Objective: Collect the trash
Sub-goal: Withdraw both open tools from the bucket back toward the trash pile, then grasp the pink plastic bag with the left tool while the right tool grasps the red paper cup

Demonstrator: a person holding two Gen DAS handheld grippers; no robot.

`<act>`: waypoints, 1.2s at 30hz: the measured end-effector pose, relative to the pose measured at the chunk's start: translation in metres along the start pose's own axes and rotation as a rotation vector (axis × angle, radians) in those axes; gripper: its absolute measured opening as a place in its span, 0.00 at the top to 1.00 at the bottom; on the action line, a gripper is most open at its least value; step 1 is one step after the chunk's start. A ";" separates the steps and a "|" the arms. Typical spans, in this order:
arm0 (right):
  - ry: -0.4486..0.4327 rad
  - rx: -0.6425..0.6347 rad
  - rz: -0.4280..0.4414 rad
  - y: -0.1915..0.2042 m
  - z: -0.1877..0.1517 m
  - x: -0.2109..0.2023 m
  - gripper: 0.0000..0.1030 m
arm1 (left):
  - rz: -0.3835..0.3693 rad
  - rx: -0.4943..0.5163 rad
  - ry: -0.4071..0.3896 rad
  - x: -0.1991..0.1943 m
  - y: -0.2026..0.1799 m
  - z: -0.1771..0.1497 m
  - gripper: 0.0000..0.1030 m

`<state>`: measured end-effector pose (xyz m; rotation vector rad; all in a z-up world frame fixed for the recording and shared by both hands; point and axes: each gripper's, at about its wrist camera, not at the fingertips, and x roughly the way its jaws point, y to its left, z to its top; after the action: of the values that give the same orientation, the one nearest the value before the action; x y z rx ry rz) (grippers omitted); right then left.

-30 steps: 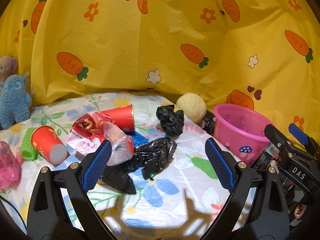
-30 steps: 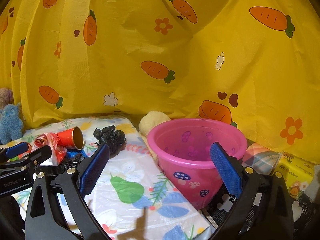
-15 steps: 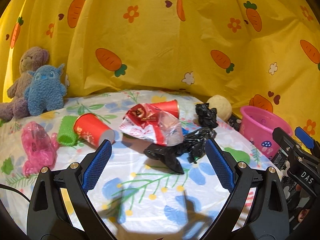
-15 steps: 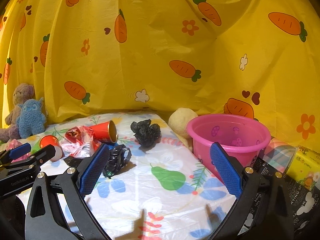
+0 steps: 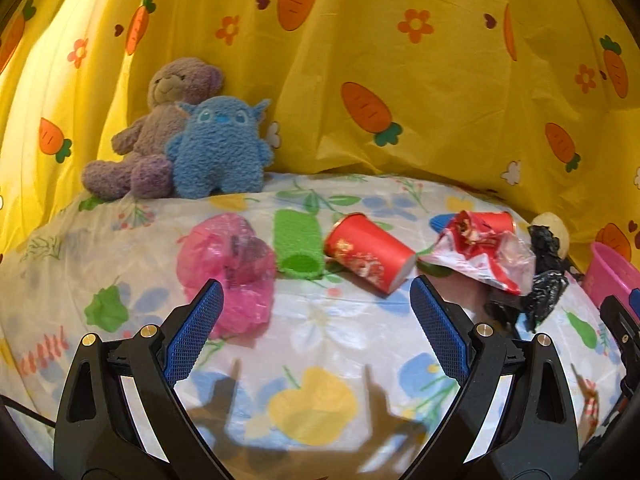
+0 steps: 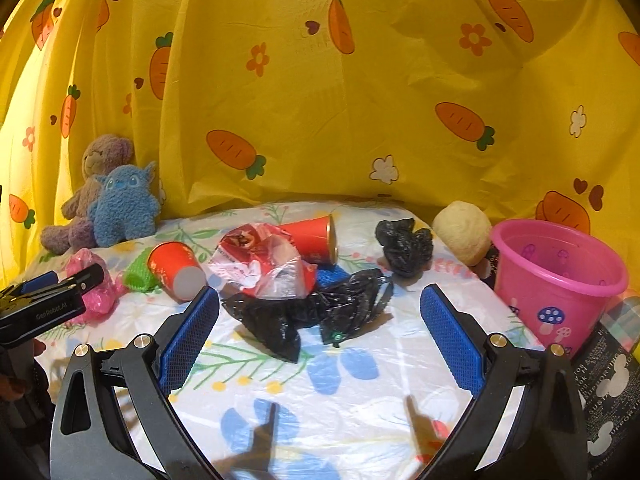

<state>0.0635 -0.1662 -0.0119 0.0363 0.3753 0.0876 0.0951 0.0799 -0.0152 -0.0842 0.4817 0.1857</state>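
Approach step: both claws, left (image 5: 316, 332) and right (image 6: 320, 330), are released and empty, right one just before black bag (image 6: 320, 312), which it must next clench.

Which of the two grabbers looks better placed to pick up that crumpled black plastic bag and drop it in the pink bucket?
Probably the right gripper: it is open, the crumpled black plastic bag lies between its fingers, and the pink plastic bucket stands on its right. The open left gripper faces the crumpled pink plastic bag instead.
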 end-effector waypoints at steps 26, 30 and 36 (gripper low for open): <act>0.139 -0.187 0.324 0.120 0.032 0.101 0.12 | 0.003 -0.142 0.232 0.088 0.071 0.010 0.65; 0.177 -0.205 0.337 0.131 0.036 0.123 0.12 | 0.005 -0.156 0.211 0.087 0.076 0.011 0.80; 0.230 -0.232 0.313 0.138 0.036 0.154 0.14 | 0.003 -0.197 0.168 0.075 0.081 0.013 0.84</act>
<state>0.2081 -0.0154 -0.0276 -0.1457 0.5856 0.4469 0.1507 0.1727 -0.0415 -0.2935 0.6300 0.2298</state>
